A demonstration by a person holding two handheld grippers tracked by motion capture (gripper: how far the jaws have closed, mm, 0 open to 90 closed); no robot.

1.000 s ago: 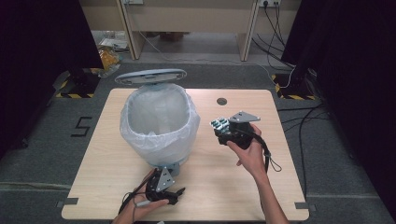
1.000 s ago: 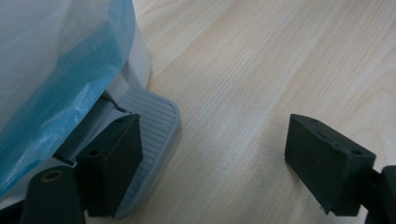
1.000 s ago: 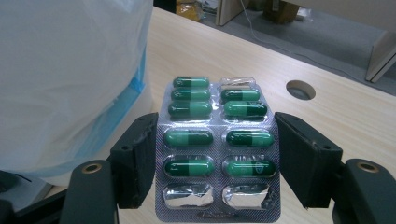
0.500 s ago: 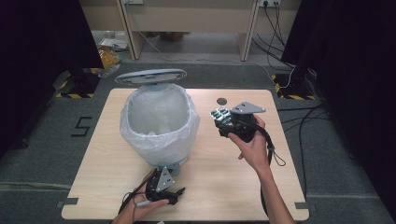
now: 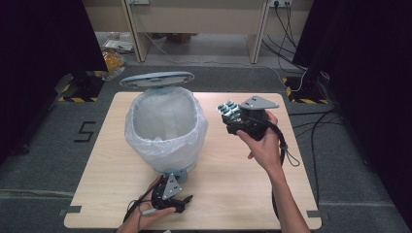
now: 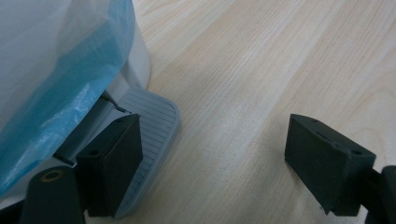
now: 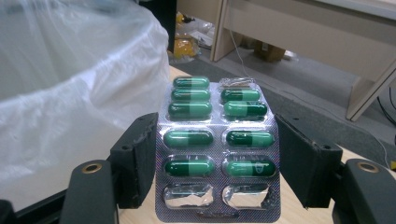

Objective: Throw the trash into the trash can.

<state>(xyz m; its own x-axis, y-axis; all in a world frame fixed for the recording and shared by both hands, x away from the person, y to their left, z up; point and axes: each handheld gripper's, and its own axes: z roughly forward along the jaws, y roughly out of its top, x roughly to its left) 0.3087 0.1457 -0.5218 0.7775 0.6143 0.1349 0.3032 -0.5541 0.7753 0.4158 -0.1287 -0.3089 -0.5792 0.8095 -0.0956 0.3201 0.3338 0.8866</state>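
A: Blister pack of green capsules, where is it rn?

B: Clamped edge to edge in the right gripper, centre-right of the high view, up off the table and just right of the bin. Bottom two pockets look popped, the rest are full.

A: And frame left?

B: Left gripper sits low at bottom centre of the high view, at the bin's base. In the left gripper view its jaws are spread wide w/ nothing between them; one pad lies on the ribbed grey pedal. Lid is tipped up behind the bin, so I'd say the pedal is pressed down.

A: So which step?

B: Carry phase, imo. Pack is picked, bin is open, drop not yet done.

A: Next move needs?

B: Bring the pack leftward over the rim of the white liner bag, keep clear of the plastic, then let go above the opening. Pedal has to be held down meanwhile or the lid could close on it.

A: Surface, room?

B: Light wood table, otherwise bare. Grey carpet floor, a "5" marked mid-left, black curtains both sides, desk legs and cables along the top, yellow-black tape at the edges.
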